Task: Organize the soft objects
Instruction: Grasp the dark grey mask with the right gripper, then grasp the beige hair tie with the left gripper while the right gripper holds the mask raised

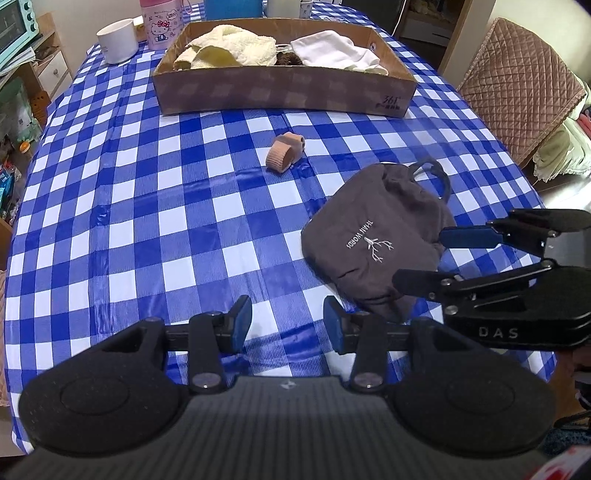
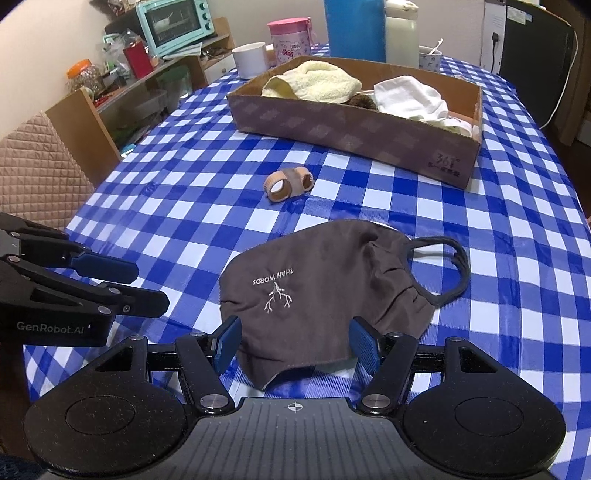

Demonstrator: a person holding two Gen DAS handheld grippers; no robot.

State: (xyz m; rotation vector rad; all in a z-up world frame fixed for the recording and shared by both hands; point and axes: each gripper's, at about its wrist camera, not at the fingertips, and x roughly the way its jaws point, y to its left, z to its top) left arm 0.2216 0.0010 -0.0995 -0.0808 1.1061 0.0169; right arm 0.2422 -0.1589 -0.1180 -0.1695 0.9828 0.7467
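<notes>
A grey cloth face mask point(image 2: 317, 288) with a white antler print lies flat on the blue checked tablecloth, its ear loops point(image 2: 439, 269) to the right. My right gripper point(image 2: 295, 343) is open and straddles the mask's near edge, with both blue pads low beside the cloth. In the left wrist view the mask point(image 1: 373, 236) sits right of centre, and the right gripper point(image 1: 421, 256) comes in over its right side. My left gripper point(image 1: 288, 325) is open over bare tablecloth just left of the mask, holding nothing. It also shows as the left gripper point(image 2: 151, 286) at the left edge of the right wrist view.
A shallow cardboard box point(image 1: 284, 92) at the far side holds a cream towel point(image 1: 236, 44) and a white cloth point(image 1: 332, 50). A small beige fabric band point(image 1: 284, 151) lies between box and mask. A white mug point(image 1: 118, 38), pink bottle point(image 1: 162, 22) and quilted chair point(image 1: 517, 85) border the table.
</notes>
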